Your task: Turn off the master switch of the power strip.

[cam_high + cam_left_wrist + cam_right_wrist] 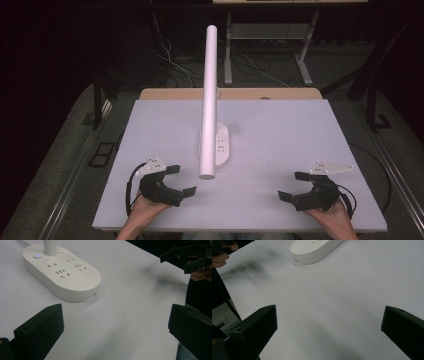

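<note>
Nothing begun: my left claw [179, 180] and right claw [292, 186] both gape wide and empty, the lamp base [221, 145] ahead between them, untouched

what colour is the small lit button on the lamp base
Blue: the lit button on the white lamp base shows best in the left gripper view.

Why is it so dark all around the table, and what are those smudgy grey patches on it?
In the high view, light falls on the white table while the room behind stays nearly black. In the left gripper view, the grey smudges are soft shadows beneath the right hand-held gripper, and the near jaws look a little blurred. In the right gripper view, similar soft shadows lie beside the power strip.
</note>
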Available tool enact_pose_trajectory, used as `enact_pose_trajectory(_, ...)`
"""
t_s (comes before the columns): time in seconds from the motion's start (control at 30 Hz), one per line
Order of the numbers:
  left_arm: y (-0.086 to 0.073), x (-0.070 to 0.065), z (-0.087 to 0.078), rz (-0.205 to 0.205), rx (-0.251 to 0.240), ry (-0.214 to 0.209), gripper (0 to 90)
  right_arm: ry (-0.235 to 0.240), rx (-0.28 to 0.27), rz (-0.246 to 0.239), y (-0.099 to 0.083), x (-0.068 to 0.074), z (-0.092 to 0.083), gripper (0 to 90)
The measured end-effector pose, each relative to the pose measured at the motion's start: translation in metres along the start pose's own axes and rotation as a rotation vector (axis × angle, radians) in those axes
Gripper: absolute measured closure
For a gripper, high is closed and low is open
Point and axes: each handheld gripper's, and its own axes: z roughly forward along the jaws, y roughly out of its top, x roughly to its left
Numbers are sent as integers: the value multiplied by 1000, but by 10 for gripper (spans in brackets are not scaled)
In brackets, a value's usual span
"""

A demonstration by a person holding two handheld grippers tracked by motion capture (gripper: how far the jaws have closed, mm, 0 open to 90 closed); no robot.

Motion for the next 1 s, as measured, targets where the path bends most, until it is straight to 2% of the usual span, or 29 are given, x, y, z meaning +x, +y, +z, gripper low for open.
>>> enact_pose_trajectory(0.5, 15, -1, 8, 27, 54, -25, 0, -2, -2, 7, 0, 0, 0, 0)
enact_pose_trajectory(1.0, 32, 9, 5, 21, 54, -19, 0, -1, 1, 8, 0, -1, 1, 0)
